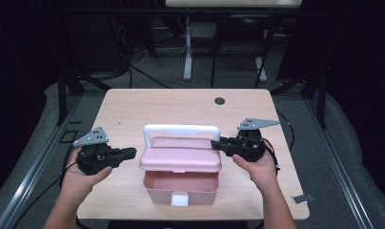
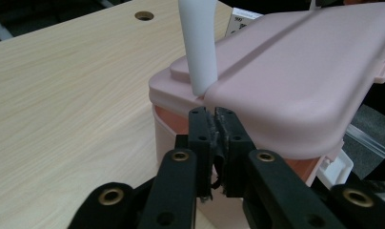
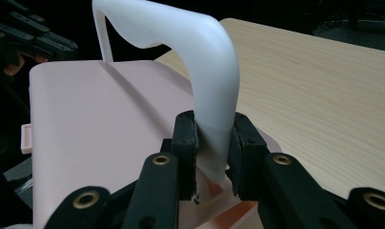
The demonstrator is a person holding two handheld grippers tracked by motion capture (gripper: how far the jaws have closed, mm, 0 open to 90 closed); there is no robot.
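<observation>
Right gripper [image 3: 212,157] clamps white handle [image 3: 200,81] of pink box [image 1: 181,183]. Left gripper [image 2: 217,138] closed, empty, under lid [image 2: 295,81]. Lift lid evenly; keep handle steady.

We note a pink box [image 1: 181,183] near the desk's front edge, lid [image 1: 181,160] raised. Its white handle [image 1: 181,130] stands upright; a white latch sits in front.
</observation>
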